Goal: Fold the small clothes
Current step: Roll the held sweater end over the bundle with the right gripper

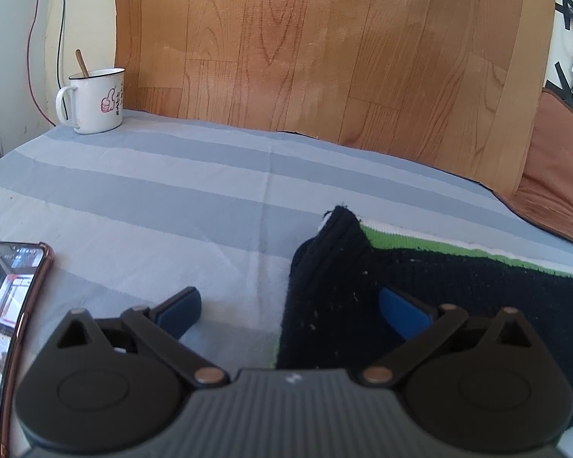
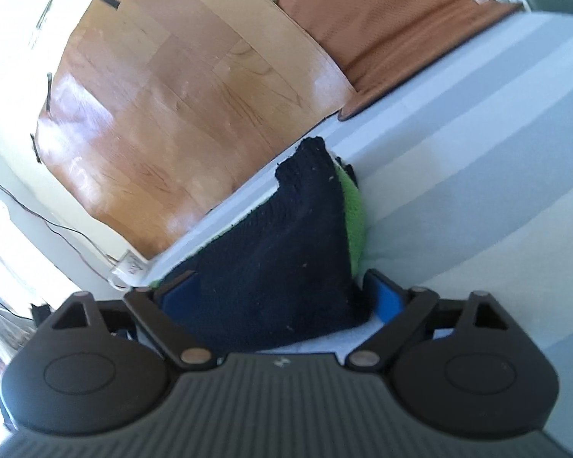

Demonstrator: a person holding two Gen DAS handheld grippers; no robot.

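A black knitted garment [image 1: 458, 278] with green and white bands along its far edge lies folded on the blue-grey striped cloth [image 1: 152, 198]. My left gripper [image 1: 290, 297] stands wide open at the garment's left end. Its right finger [image 1: 401, 315] rests over the black knit and its left finger [image 1: 179, 311] over bare cloth. In the right wrist view the garment [image 2: 286, 236] rises to a peak, green showing on its right side. My right gripper [image 2: 277, 282] is open, the black fabric lying between its blue pads [image 2: 387, 299] without being squeezed.
A white enamel mug [image 1: 95, 101] with a wooden stick in it stands at the far left. A phone [image 1: 7, 305] with a lit screen lies at the near left. A wood-pattern sheet [image 1: 324, 57] covers the wall behind, beside a brown mat [image 1: 554, 160]. Cables [image 1: 30, 57] hang at the left.
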